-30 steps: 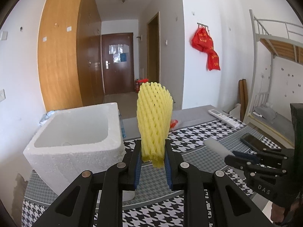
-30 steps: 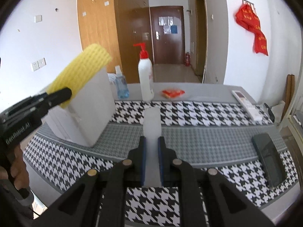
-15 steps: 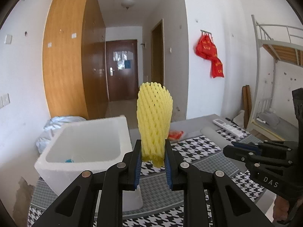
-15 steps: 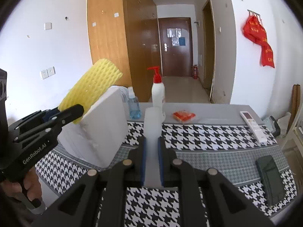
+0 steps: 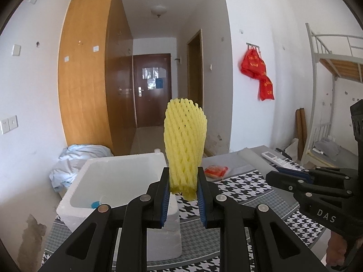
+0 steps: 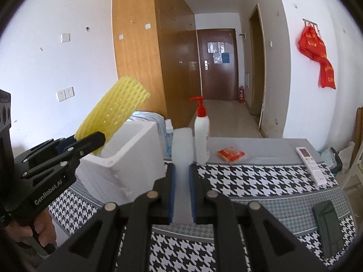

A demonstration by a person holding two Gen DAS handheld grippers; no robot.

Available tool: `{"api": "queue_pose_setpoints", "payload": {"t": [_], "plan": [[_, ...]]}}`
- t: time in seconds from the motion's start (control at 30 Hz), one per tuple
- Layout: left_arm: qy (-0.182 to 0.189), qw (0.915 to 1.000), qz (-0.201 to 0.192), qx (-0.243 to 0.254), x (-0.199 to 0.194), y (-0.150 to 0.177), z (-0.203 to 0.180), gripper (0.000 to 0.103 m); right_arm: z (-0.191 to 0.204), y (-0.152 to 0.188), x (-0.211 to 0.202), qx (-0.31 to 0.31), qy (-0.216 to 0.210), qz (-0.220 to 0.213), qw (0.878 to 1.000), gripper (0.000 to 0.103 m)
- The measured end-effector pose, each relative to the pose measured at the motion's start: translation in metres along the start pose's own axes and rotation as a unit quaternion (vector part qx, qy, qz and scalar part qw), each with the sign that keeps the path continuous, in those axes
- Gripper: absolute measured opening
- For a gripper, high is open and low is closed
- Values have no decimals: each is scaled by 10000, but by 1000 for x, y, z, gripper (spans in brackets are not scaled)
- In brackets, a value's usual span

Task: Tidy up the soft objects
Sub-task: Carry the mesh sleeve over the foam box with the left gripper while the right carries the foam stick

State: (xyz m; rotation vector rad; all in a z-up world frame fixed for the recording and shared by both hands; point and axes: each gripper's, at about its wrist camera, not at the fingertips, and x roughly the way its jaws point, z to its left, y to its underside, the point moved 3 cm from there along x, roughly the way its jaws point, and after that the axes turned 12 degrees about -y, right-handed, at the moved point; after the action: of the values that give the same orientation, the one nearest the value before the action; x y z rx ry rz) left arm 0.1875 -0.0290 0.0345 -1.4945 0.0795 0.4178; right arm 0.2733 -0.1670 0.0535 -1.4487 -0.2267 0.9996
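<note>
The left tool (image 5: 183, 189) clenches a yellow foam net (image 5: 185, 145) rising toward 12 o'clock, the right tool (image 6: 182, 176) grips a white foam strip (image 6: 182, 151), above a houndstooth-covered desk (image 6: 261, 181).

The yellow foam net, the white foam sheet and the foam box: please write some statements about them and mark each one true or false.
1. The left hand-held gripper is shut on the yellow foam net. True.
2. The yellow foam net lies inside the white foam box. False: it is held up in the air, above the box's near side.
3. The right hand-held gripper holds a white foam sheet. True.
4. The red-pump bottle lies on its side. False: it stands upright on the table.
5. The remote control is inside the box. False: it lies on the table, at its right side.
</note>
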Motion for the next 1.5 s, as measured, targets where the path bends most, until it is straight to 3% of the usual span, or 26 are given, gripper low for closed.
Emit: {"api": "queue_pose_setpoints", "payload": {"t": [1.0,1.5], "plan": [[-692,9971,189,-238,12,-1,52,23,45,-23,40,-195,-618,36,9979,15],[-722,9950,595,-351,38,3,75,23,71,-35,74,-375,-606,284,9971,15]]}}
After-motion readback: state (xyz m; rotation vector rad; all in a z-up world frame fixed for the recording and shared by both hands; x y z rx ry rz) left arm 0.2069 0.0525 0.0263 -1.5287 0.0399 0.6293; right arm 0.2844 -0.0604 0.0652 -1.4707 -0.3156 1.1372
